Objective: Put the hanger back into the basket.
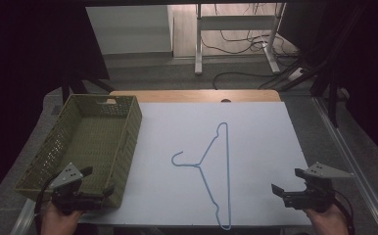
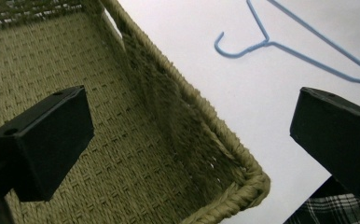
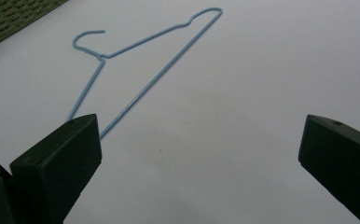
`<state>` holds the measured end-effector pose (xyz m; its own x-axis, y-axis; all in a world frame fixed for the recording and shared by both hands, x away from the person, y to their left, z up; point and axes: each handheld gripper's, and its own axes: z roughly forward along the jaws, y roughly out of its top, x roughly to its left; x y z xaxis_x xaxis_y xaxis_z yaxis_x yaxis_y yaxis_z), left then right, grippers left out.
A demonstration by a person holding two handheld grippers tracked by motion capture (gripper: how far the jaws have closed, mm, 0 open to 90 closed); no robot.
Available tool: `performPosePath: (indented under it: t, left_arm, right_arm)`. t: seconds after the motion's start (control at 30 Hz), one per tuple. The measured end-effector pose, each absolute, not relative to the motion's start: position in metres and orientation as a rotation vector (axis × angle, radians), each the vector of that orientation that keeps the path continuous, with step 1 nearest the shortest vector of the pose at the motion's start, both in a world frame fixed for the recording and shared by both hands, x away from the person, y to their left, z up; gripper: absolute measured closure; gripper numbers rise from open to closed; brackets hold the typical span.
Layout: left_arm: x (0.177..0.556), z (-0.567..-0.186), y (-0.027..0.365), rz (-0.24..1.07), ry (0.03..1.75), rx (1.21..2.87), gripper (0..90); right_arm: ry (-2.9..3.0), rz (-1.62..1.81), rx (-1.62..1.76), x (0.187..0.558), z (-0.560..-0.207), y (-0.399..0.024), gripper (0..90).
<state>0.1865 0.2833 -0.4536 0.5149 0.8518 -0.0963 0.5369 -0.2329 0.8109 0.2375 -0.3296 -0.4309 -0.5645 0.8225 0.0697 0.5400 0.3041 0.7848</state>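
Left gripper [image 1: 95, 182] jaws apart over the woven basket's [image 1: 128, 128] near corner, blue wire hanger [image 1: 215, 166] flat mid-table beside the basket, right gripper [image 1: 286, 183] jaws apart, empty – risk: thin wire slips from the pads, hook snags the basket rim.

A light wooden table [image 1: 197, 96] carries a white sheet [image 1: 255, 147] over most of its top. Beyond it, grey carpet floor [image 1: 177, 73] runs back to a white metal desk frame [image 1: 236, 29] with black cables [image 1: 241, 44] hanging and coiling beneath. A pale wall panel [image 1: 128, 29] stands at the back left. Dark curtains [image 1: 30, 44] close in both sides, and the light is dim.
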Motion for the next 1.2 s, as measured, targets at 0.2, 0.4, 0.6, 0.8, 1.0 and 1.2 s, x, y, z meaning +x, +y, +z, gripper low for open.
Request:
performPosePath:
  t: [0.2,0.4,0.6,0.8,1.0,1.2]
  left_arm:
    - [0.187,-0.455,0.286,0.473,1.146,1.9,0.0]
    - [0.187,-0.454,0.285,0.46,1.149,1.903,0.0]
    - [0.187,-0.454,0.285,0.456,1.155,1.906,0.1]
    - [0.187,-0.451,0.285,0.46,1.161,1.906,0.5]
    - [0.188,-0.445,0.281,0.457,1.156,1.897,1.1]
    - [0.19,-0.438,0.272,0.433,1.128,1.891,1.4]
  right_arm:
    - [2.222,1.097,1.216,0.236,-0.43,-0.328,0.0]
    - [2.234,1.068,1.222,0.237,-0.432,-0.328,0.0]
    - [2.236,1.074,1.223,0.236,-0.432,-0.327,0.0]
    - [2.236,1.071,1.226,0.236,-0.432,-0.325,0.0]
    - [2.226,1.081,1.232,0.236,-0.429,-0.322,0.0]
    - [2.236,1.086,1.233,0.237,-0.427,-0.316,0.0]
